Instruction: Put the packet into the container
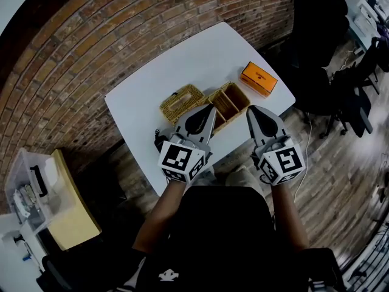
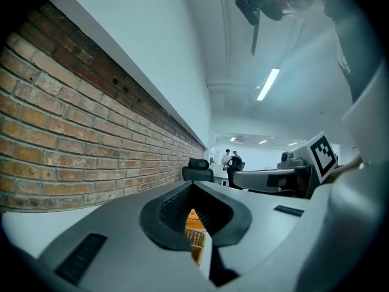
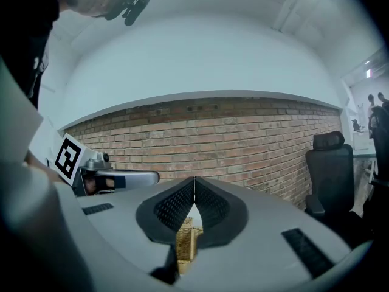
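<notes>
**No legible text in any view**

The orange packet [image 1: 259, 78] has a small dark print on its top face, too small to read from the head view. The left gripper [image 1: 210, 110] and right gripper [image 1: 251, 111] each carry a cube with black-and-white square code markers, patterns only, no letters or digits. The person's dark shirt [image 1: 213, 236] has a white emblem [image 1: 168, 276], possibly a logo, with no wording that can be made out.

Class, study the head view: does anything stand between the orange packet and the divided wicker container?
Nothing visible does. The orange packet lies beside the wicker container, with only bare white table between them.
</notes>
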`<act>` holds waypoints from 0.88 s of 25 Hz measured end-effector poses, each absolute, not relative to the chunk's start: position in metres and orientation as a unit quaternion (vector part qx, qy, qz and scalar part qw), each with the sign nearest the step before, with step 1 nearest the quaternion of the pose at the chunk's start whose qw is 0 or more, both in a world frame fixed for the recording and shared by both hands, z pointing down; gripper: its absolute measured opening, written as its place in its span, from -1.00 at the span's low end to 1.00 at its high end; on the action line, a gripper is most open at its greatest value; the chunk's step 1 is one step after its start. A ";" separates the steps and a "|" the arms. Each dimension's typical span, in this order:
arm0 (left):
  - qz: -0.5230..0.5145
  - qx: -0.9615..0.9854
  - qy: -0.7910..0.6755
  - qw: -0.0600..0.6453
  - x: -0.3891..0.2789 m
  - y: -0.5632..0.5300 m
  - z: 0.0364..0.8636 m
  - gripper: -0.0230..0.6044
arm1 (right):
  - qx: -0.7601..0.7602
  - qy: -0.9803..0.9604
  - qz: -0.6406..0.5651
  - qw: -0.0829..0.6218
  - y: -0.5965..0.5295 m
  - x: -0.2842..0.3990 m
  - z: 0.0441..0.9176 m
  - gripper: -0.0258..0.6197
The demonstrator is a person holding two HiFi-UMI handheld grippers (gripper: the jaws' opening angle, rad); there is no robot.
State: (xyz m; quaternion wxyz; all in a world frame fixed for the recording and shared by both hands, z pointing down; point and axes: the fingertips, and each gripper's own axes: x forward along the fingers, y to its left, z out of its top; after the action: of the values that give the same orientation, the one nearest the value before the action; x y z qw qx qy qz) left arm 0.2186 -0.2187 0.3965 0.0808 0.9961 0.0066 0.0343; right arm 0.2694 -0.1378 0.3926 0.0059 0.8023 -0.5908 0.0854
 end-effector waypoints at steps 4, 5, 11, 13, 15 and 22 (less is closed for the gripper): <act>0.041 0.996 0.006 0.079 0.233 -0.219 0.398 -0.91 | 0.802 -0.590 0.092 0.001 -0.138 0.287 0.395 -0.91; 0.043 0.996 0.003 0.078 0.237 -0.219 0.399 -0.91 | 0.800 -0.592 0.095 -0.001 -0.139 0.292 0.396 -0.91; 0.047 0.996 -0.027 0.073 0.259 -0.229 0.400 -0.91 | 0.780 -0.618 0.098 0.007 -0.153 0.322 0.403 -0.91; 0.049 0.996 -0.038 0.069 0.267 -0.231 0.399 -0.91 | 0.771 -0.629 0.099 0.014 -0.158 0.333 0.405 -0.91; 0.050 0.995 -0.050 0.067 0.273 -0.234 0.399 -0.91 | 0.758 -0.643 0.105 0.030 -0.161 0.341 0.412 -0.91; 0.044 0.992 -0.100 0.061 0.285 -0.246 0.398 -0.91 | 0.691 -0.693 0.161 0.128 -0.171 0.371 0.453 -0.90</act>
State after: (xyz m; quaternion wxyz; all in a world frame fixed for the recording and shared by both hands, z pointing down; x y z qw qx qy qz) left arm 0.2852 -0.2460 0.3981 0.0612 0.9922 -0.0999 0.0436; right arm 0.3714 -0.1711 0.4530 0.1276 0.6911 -0.6929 0.1612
